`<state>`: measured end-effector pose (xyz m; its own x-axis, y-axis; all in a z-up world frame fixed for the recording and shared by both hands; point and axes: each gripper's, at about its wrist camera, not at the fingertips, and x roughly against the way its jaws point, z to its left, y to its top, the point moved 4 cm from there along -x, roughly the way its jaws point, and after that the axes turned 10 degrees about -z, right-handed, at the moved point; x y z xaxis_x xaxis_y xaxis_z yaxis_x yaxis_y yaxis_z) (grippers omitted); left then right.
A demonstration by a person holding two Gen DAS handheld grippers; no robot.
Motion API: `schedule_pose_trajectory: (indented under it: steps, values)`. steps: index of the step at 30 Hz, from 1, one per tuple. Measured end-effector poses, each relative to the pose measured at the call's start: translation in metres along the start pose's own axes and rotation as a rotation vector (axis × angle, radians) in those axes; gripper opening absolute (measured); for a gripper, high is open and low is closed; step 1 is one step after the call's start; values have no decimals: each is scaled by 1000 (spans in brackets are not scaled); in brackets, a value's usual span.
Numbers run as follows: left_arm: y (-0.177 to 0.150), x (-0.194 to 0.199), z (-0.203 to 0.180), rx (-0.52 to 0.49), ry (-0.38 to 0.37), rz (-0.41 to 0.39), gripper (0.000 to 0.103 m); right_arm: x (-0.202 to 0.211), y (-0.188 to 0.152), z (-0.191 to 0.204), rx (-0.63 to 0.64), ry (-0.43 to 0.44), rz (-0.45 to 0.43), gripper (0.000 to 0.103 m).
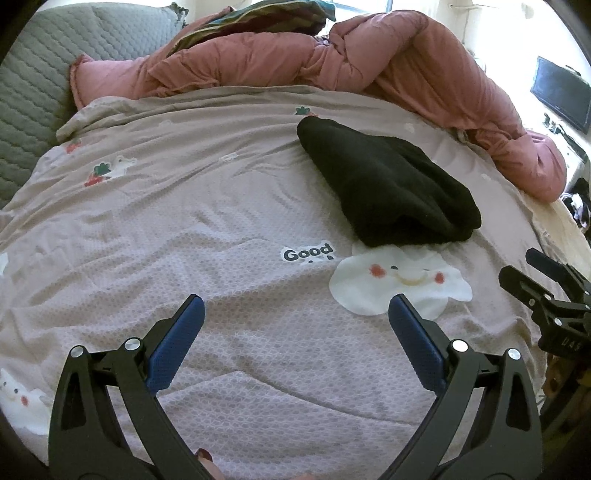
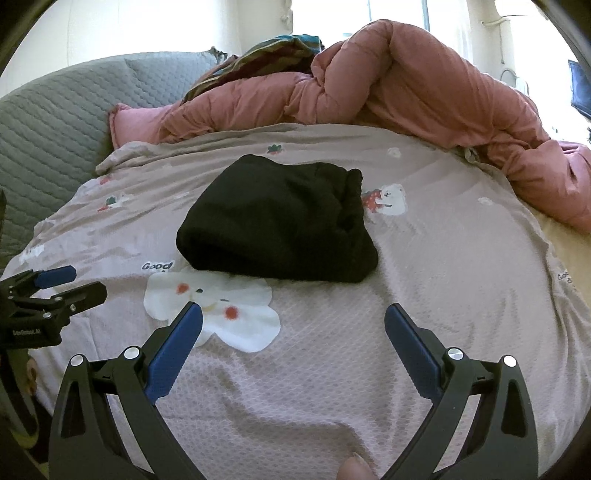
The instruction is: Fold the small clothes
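A black garment [image 1: 388, 184] [image 2: 277, 221] lies folded into a compact bundle on the mauve printed bedsheet [image 1: 221, 221] [image 2: 443, 277]. My left gripper [image 1: 295, 306] hovers open over the sheet, short of the garment and to its left, with nothing between its blue pads. My right gripper [image 2: 293, 314] is also open and empty, just in front of the garment's near edge. Each gripper shows at the edge of the other's view: the right gripper [image 1: 524, 273] at the far right, the left gripper [image 2: 74, 282] at the far left.
A bunched pink duvet [image 1: 406, 66] [image 2: 406, 92] runs along the back and right of the bed, with a striped cloth [image 1: 258, 18] on top. A grey quilted headboard [image 1: 44, 74] [image 2: 55, 118] stands at the left. A dark screen [image 1: 561, 92] hangs at far right.
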<state>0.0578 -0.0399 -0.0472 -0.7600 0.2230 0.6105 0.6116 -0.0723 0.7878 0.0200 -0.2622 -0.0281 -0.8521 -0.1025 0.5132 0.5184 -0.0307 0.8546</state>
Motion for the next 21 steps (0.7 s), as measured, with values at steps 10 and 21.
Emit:
schedule_pose_trajectory:
  steps: [10,21]
  values:
    - [1,0,1,3,10,-3,93,1,1,-2,-2,-1,-1,98]
    - [2,0,4,0,21,-2,93,2,2,-2,-1,-1,-2,98]
